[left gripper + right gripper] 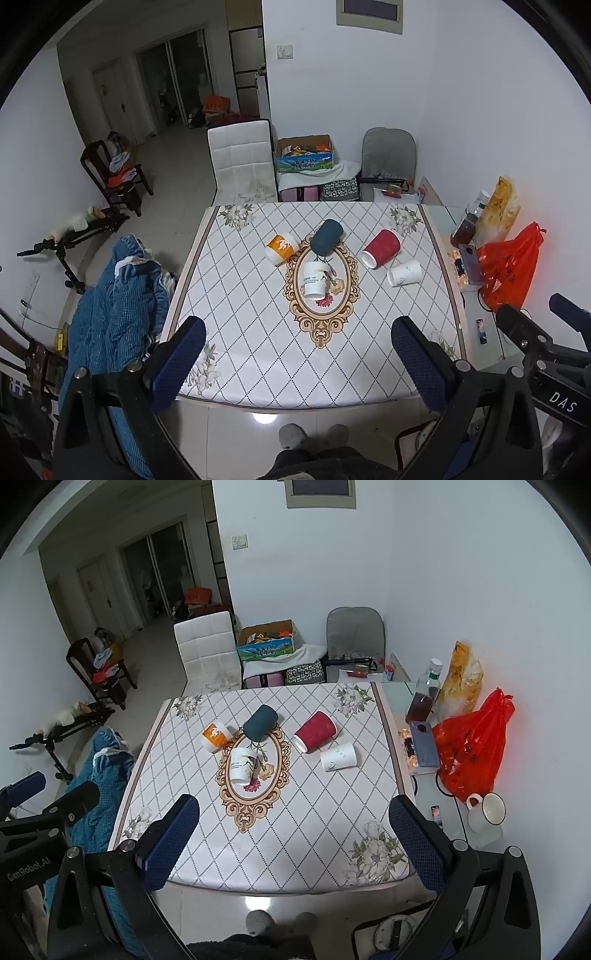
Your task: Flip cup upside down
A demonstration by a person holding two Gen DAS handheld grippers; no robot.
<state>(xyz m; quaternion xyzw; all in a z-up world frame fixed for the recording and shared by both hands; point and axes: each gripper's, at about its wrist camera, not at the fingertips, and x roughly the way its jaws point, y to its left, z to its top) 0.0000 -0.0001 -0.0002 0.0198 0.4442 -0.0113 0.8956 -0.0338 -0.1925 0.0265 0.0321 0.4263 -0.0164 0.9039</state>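
While five cups [381,249] lie toppled on the table [258,354], both tongs [299,365] [293,840] wide, empty, above its near edge.

The desk [258,354] is covered by a diamond-patterned cloth [388,332]. Five cups, apparently paper, are laid on their sides: orange [282,248], dark teal [326,236], red [381,249], and two white [315,280] [404,272].

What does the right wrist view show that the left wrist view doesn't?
Only the right wrist view shows a white mug on the side ledge, below the red bag. Only the left wrist view shows the "DAS" label on the other tool's body. Both show five cups lying on their sides on the table: orange, teal, red and two white ones. Both tools, left and right, are open and empty.
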